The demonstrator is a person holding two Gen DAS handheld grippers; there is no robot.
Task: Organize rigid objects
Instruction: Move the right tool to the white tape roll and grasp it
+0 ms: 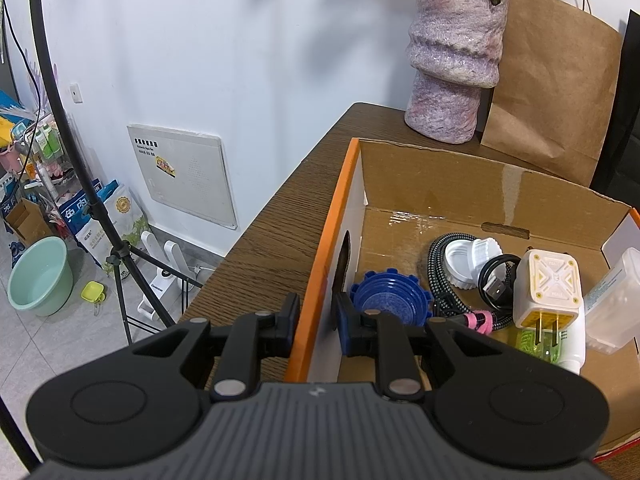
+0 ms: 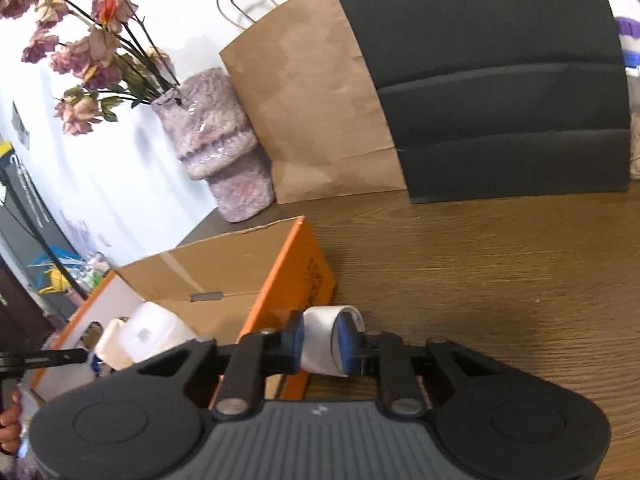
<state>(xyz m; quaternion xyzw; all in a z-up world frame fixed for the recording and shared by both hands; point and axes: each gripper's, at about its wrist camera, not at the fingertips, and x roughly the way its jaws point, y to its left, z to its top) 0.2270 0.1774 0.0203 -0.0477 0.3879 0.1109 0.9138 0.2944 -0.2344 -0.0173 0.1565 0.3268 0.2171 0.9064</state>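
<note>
Right gripper nearest, clamped on white roll-shaped thing, carried just beside orange box, probably headed inside with rest. Left gripper straddles box's left wall, pinching it, guessing to steady box. Blue cap, white charger, cables already inside.

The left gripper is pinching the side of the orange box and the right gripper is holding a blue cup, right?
Not quite. The right gripper holds a white object, not a blue cup, as the right wrist view shows. The left gripper does straddle the orange box wall.
</note>
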